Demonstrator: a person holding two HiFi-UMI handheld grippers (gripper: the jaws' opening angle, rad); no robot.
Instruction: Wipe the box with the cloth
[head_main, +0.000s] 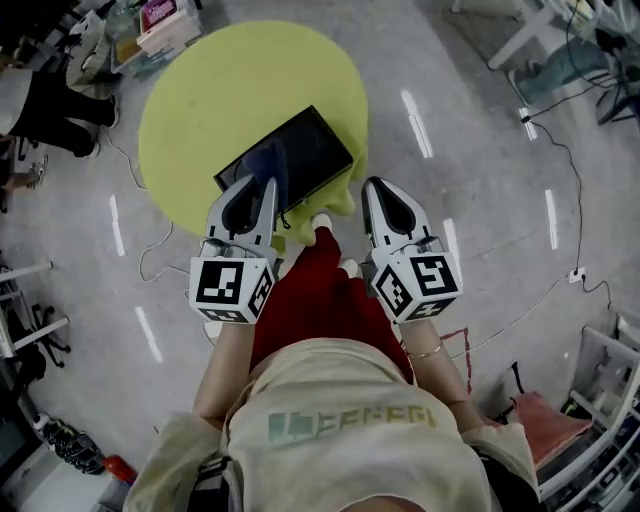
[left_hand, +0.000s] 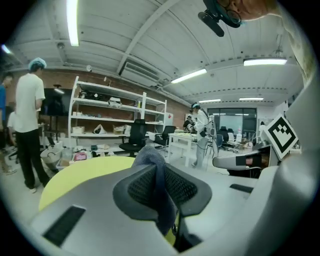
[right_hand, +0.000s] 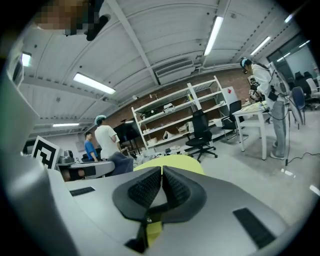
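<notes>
A flat black box lies on the round yellow table. My left gripper hovers over the box's near left corner, shut on a blue-grey cloth whose fold sticks out above the pads. The same cloth shows at the left in the right gripper view. My right gripper is held just right of the table's near edge, shut with its pads together and nothing between them. Both grippers point level across the room, so neither gripper view shows the box.
A crate of items sits beyond the table at the far left. Cables trail over the grey floor. A person in white stands near white shelves, and an office chair stands further back.
</notes>
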